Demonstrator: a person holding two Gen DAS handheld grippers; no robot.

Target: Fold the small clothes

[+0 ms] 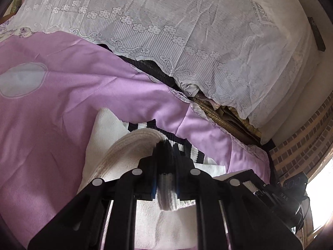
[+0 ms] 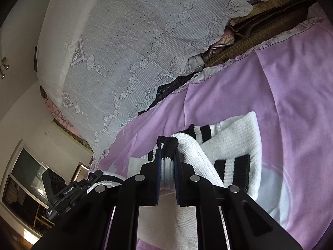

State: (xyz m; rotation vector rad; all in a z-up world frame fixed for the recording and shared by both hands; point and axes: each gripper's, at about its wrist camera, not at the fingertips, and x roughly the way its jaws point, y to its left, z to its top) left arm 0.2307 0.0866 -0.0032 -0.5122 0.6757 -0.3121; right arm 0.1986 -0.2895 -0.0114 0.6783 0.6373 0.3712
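A white knit sweater [image 1: 108, 129] with black stripes at its cuffs and hem lies on a lilac bedsheet [image 1: 62, 66]. My left gripper [image 1: 165, 145] is shut on a black-and-white ribbed edge of it, and a fold of white knit curls up over the left finger. My right gripper [image 2: 167, 148] is shut on another ribbed, striped edge of the sweater [image 2: 235, 137], lifted above the sheet [image 2: 291, 83]. A striped sleeve cuff [image 2: 235, 168] lies flat to its right. The other gripper's body [image 2: 62, 193] shows at the lower left of the right wrist view.
A white lace cover [image 1: 187, 20] drapes a tall pile behind the sheet, with dark and brown fabrics [image 1: 224, 116] poking out below its hem. A brick wall [image 1: 301, 145] and bright window stand at the right; a window [image 2: 25, 187] and pale wall show beside the bed.
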